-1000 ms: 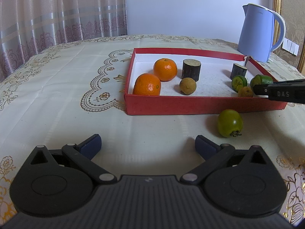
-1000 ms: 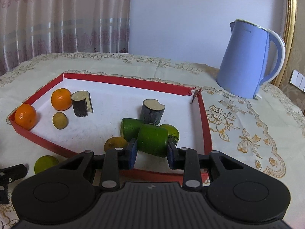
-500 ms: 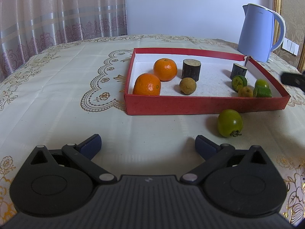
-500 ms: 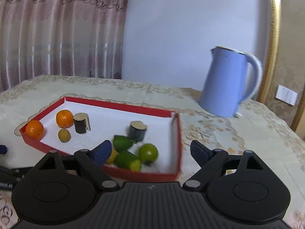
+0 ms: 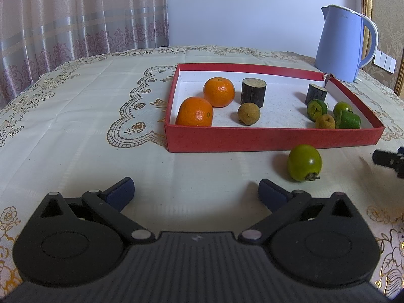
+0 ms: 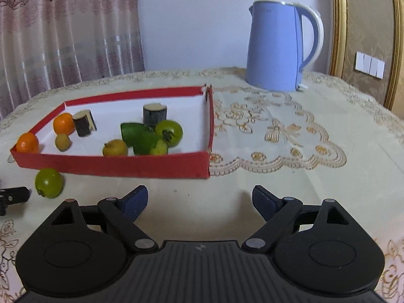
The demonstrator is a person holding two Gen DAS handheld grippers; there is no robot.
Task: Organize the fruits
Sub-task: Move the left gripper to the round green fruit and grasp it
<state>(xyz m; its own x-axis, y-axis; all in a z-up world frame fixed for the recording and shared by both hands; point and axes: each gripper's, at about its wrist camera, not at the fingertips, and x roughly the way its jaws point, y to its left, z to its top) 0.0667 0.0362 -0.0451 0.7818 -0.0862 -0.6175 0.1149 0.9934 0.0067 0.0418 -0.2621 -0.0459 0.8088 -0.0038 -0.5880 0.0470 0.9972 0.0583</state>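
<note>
A red tray [image 5: 252, 139] [image 6: 126, 166] holds two oranges [image 5: 219, 92], two dark cut cylinders [image 5: 253, 92], brown round fruits [image 5: 248, 114] and several green fruits [image 5: 348, 120] [image 6: 141, 136] at its right end. One round green fruit [image 5: 304, 162] [image 6: 48, 182] lies on the tablecloth just outside the tray's front wall. My left gripper [image 5: 195, 189] is open and empty, short of that fruit and to its left. My right gripper [image 6: 199, 199] is open and empty in front of the tray's right corner.
A blue electric kettle [image 5: 343, 43] [image 6: 280, 48] stands behind the tray's right end. The table wears a cream embroidered cloth [image 5: 88, 116]. Curtains hang at the back left. The right gripper's tip shows at the left wrist view's right edge [image 5: 388, 160].
The right gripper let go of the green fruit piece in the tray's right end, opened, and drew back and down out of the tray. The left gripper has not moved.
</note>
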